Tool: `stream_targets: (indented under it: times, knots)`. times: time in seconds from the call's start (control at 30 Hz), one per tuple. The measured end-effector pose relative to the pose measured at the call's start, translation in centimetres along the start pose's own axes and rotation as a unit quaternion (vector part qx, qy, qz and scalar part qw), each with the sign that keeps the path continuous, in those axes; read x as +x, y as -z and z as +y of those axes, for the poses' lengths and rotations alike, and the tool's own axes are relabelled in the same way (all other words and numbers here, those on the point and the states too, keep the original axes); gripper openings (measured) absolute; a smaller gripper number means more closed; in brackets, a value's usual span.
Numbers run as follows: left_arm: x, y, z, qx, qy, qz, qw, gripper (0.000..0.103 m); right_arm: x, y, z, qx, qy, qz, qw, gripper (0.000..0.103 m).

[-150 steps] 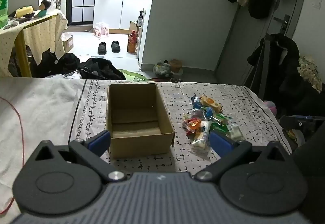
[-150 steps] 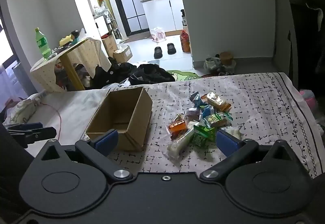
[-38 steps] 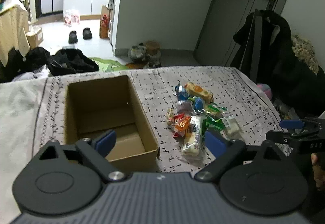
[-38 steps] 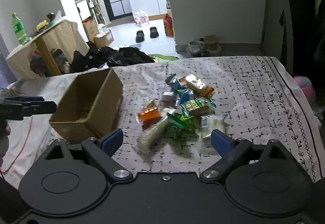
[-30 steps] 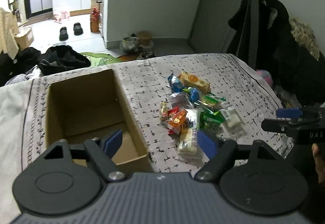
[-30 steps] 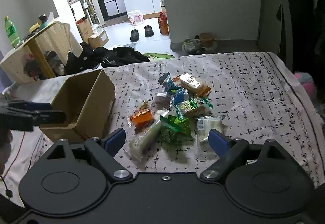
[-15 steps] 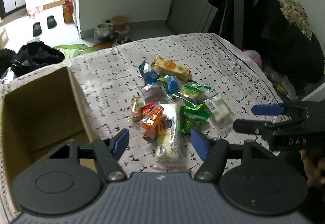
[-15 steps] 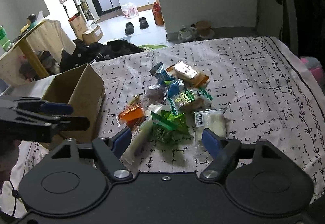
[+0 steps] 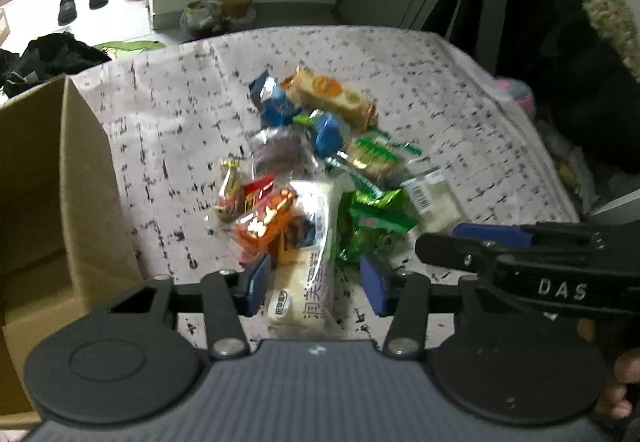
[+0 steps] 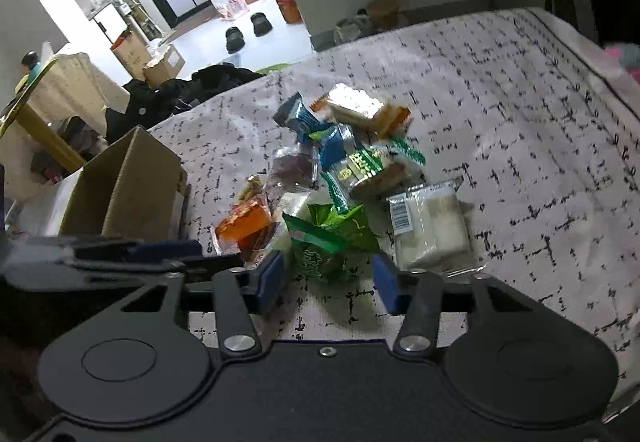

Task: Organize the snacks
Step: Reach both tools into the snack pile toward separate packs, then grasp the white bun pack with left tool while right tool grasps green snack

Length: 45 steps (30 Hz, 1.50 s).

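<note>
A heap of wrapped snacks lies on the patterned cloth, right of an open, empty cardboard box. My left gripper is open, its blue pads on either side of a long white bread pack. My right gripper is open, straddling a green crinkled packet; a clear white pack lies just right of it. The heap and box also show in the right wrist view. Each gripper shows at the edge of the other's view.
The cloth-covered surface drops off at its far and right edges. Dark coats hang at the right. Clothes, shoes and a draped side table are on the floor beyond.
Both grippers have moved forward and down onto the snack heap and narrowed their opening. The left one swung right, away from the box.
</note>
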State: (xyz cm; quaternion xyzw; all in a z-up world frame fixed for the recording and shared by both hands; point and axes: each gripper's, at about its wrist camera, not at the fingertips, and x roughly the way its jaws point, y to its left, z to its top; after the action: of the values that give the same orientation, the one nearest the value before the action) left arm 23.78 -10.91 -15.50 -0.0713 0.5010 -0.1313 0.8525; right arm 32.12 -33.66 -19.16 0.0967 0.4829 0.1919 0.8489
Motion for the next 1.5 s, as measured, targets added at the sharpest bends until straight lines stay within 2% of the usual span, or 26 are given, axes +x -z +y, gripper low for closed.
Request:
stream_targets:
  times: [0.27,0.43,0.6,0.67,0.8,0.9,1.0,1.13,1.2,1.23,1.27,1.5]
  knots:
    - [2.3,0.0,1.1,-0.052,-0.017,0.012,0.9984,0.046,1.2,-0.1,-0.2,0.026,-0.006,0.013,1.0,0.044]
    - [3.7,0.4,1.2,-0.054,-0.012,0.027,0.9981,0.046,1.9,-0.3,-0.4,0.045,-0.005,0.017,0.999,0.044]
    - [5.2,0.9,0.9,-0.045,-0.024,0.038,0.998,0.046,2.6,-0.2,-0.3,0.063,-0.002,0.026,0.998,0.045]
    - [5.3,1.2,0.5,-0.022,-0.029,0.039,0.9986,0.046,2.6,-0.1,-0.2,0.066,0.001,0.022,0.998,0.045]
    - [5.0,1.2,0.9,-0.031,-0.024,0.039,0.9985,0.034,3.4,-0.1,-0.1,0.073,-0.001,0.027,0.997,0.045]
    - [4.5,1.4,1.1,-0.042,-0.026,0.034,0.9982,0.031,3.9,0.0,0.2,0.067,-0.002,0.024,0.997,0.045]
    - [3.7,1.7,0.8,-0.032,-0.034,0.02,0.9987,0.029,4.6,-0.1,0.3,0.068,0.0,0.024,0.997,0.045]
    - [2.9,1.7,1.1,-0.046,-0.027,0.009,0.9985,0.026,5.1,-0.2,0.1,0.076,0.002,0.017,0.997,0.045]
    - [2.8,1.8,1.4,-0.052,-0.028,0.007,0.9982,0.025,5.4,-0.2,0.3,0.071,0.006,0.013,0.997,0.043]
    - [2.8,1.9,1.5,-0.057,-0.027,0.006,0.998,0.025,5.5,-0.2,0.3,0.071,0.006,0.012,0.997,0.034]
    - [2.8,1.9,1.7,-0.061,-0.026,0.006,0.9978,0.025,5.6,-0.1,0.2,0.073,0.006,0.013,0.997,0.032]
    - [2.1,2.0,1.7,-0.068,-0.005,-0.003,0.9977,0.022,3.6,-0.1,-0.5,0.08,-0.005,-0.009,0.997,0.028]
